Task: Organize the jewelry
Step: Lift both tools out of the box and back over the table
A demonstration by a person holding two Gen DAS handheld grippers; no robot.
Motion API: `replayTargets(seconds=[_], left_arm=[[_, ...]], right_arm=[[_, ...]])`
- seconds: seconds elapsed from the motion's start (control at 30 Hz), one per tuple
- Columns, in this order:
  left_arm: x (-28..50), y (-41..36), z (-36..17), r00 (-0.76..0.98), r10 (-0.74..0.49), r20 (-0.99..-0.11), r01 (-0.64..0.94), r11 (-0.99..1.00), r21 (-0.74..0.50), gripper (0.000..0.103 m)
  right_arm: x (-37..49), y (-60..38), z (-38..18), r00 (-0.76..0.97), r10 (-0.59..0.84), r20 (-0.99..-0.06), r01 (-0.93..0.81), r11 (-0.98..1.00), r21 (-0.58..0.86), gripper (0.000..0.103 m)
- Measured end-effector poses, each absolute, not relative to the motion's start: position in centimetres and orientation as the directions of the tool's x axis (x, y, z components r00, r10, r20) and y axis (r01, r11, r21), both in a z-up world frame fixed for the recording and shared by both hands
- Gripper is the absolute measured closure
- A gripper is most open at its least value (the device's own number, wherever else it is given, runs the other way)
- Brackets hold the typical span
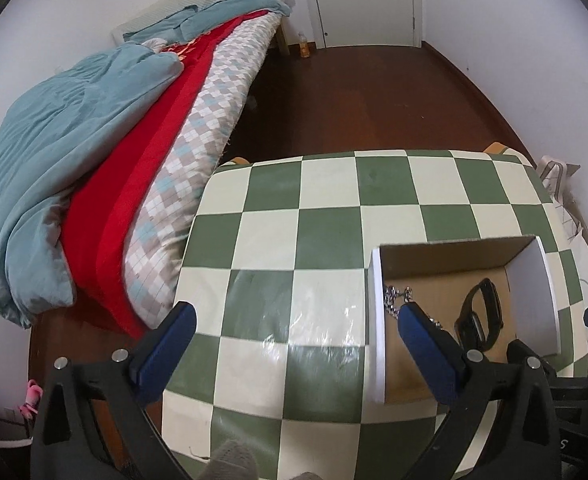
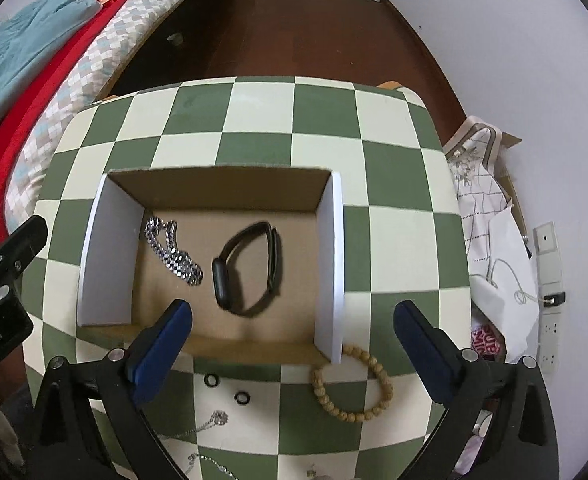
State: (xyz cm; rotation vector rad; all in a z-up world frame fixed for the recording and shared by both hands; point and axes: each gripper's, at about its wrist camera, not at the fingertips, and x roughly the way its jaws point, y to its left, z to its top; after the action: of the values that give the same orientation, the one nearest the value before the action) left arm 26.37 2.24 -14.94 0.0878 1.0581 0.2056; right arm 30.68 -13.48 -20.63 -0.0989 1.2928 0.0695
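Observation:
An open cardboard box (image 2: 110,240) with white side walls stands on the green-and-cream checkered table (image 2: 262,120). Inside it lie a silver chain (image 2: 174,252) and a black wristband (image 2: 250,268). In front of the box, on the table, are a wooden bead bracelet (image 2: 353,384), two small black rings (image 2: 210,380) (image 2: 241,398) and a thin silver necklace (image 2: 214,420). My right gripper (image 2: 294,312) hangs open over the box's front edge, holding nothing. My left gripper (image 1: 294,316) is open over the bare table left of the box (image 1: 377,320), its right finger in front of the chain (image 1: 393,300).
A bed (image 1: 94,160) with blue, red and checked covers runs along the table's left side. Dark wooden floor (image 1: 353,92) lies beyond the table, with a small bottle (image 1: 303,46) by the white door. Bags and cloth (image 2: 489,220) and a power strip (image 2: 549,320) crowd the table's right side.

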Motion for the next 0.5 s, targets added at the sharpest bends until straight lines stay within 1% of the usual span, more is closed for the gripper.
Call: replayTargets(seconds=[0.27, 0.5], left_arm=[[23.6, 1.9, -12.9, 0.511, 0.207, -0.834, -0.136, 0.978, 0.159, 0.0], [20.6, 1.5, -9.7, 0.572, 0.197, -0.796, -0.13, 0.98, 0.15, 0.0]], right_arm=[[27.8, -14.1, -18.7, 0.318, 0.003, -0.948, -0.088, 0.996, -0.026, 0.001], [24.9, -15.1, -15.2, 0.396, 0.01, -0.918, -0.061, 0.998, -0.016, 0.001]])
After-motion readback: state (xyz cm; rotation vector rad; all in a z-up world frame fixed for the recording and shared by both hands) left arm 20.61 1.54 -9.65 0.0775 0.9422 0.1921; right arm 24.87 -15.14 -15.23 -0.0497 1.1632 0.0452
